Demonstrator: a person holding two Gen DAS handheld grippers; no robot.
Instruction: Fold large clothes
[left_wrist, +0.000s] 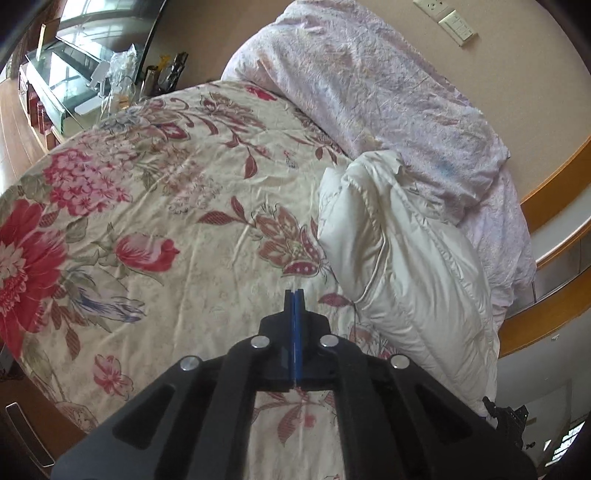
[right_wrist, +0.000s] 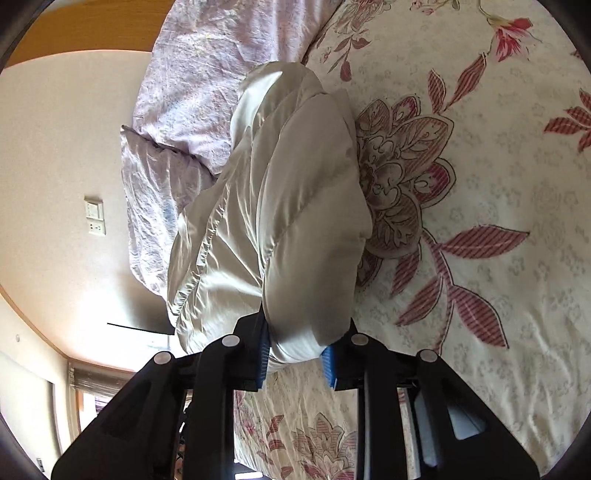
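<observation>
The left gripper (left_wrist: 294, 295) is pointing steeply downward over the bed, its two blue pads (left_wrist: 294, 321) pressing flat against each other with nothing between them, its black linkage arms spreading toward the camera. The right gripper (right_wrist: 295, 354) is pointing at a shallower downward slant, its blue pads (right_wrist: 330, 363) standing apart and squeezing a puffy fold of the white padded garment (right_wrist: 295, 206) from both sides

1. A white padded jacket (right_wrist: 306, 221) is seen bunched into a puffy roll on the bed.
2. Its near end is pinched between blue pads (right_wrist: 328, 363).
3. Its far side is laid against lilac bedding.
</observation>
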